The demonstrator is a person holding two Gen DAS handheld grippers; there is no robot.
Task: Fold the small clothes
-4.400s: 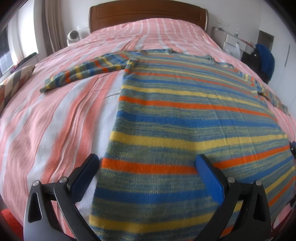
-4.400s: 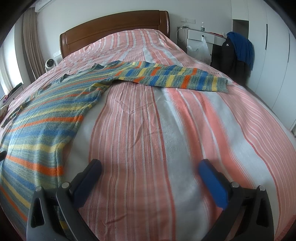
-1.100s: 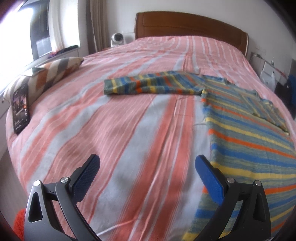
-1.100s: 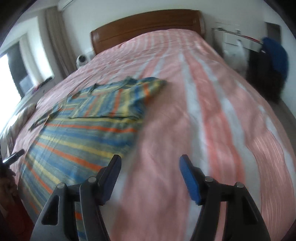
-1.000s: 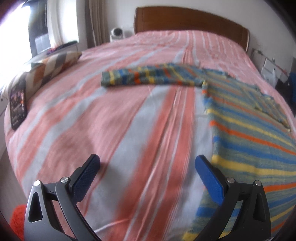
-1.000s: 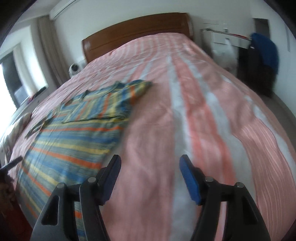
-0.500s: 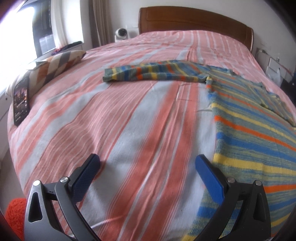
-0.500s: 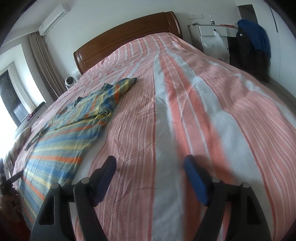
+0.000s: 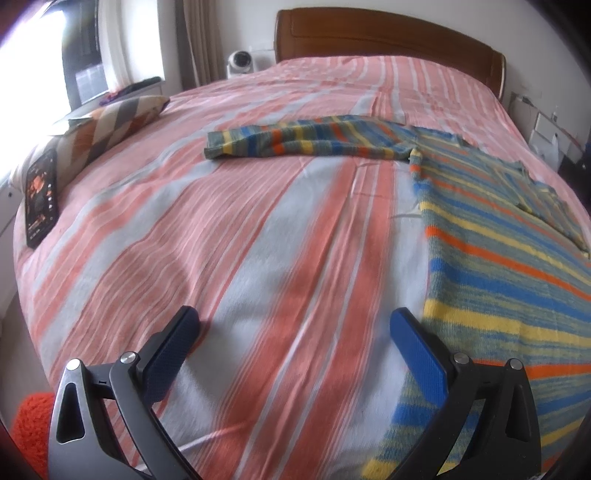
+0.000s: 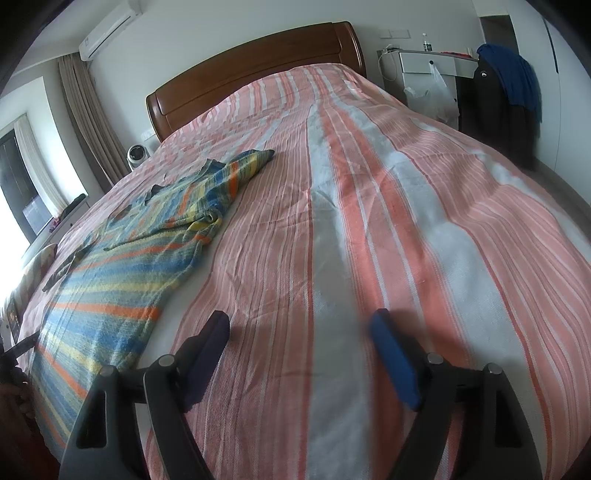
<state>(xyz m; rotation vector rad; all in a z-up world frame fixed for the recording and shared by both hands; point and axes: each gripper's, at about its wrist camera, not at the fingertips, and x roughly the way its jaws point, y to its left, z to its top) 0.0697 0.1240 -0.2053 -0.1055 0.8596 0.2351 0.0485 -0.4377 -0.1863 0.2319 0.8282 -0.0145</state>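
Striped sweater (image 9: pixel 509 266) lies flat on the bed (image 9: pixel 258 240); one sleeve (image 10: pixel 207 206) is folded across its chest, the other sleeve (image 9: pixel 295 142) sticks out sideways. Long axis runs hem-to-neck, neck toward the headboard (image 9: pixel 388 35). Left hand-held gripper (image 9: pixel 295 332) jaws apart, empty, over bare sheet beside the hem. Right hand-held gripper (image 10: pixel 299 336) jaws opening, nothing between them. Risk: the folded sleeve is bunched, so the next fold may come out lumpy; pinching the bedsheet with the knit would drag it.

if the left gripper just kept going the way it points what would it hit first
Most likely the bare striped bedspread. The left gripper is open and empty; the striped sweater lies to its right, and its outstretched sleeve is farther up.
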